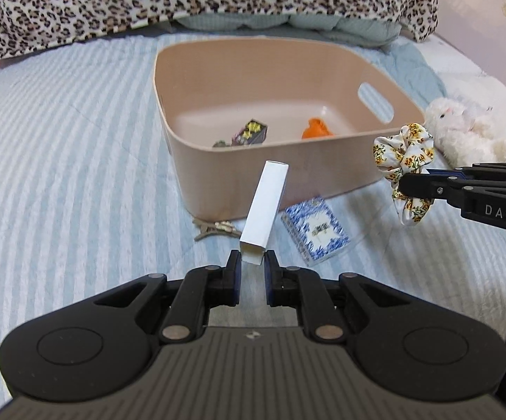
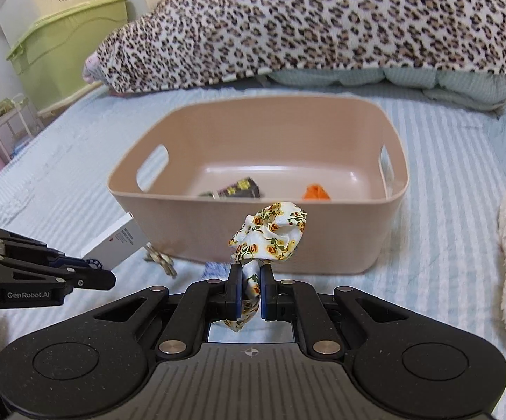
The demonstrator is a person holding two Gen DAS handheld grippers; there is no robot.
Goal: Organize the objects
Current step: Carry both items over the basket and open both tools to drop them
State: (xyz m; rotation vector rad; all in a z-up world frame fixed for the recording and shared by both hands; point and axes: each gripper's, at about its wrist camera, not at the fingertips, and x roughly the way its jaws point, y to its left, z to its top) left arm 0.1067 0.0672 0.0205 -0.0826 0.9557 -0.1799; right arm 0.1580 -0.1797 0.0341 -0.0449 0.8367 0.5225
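Only leftward: blue patterned box (image 1: pixel 315 231).

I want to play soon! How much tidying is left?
Done: an orange thing and a dark packet lie in the bin. In hand: white box, scrunchie. Left: blue box, hair clip, plush toy.

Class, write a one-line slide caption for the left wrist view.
Left gripper holds a white box before the bin; right gripper grips a scrunchie.
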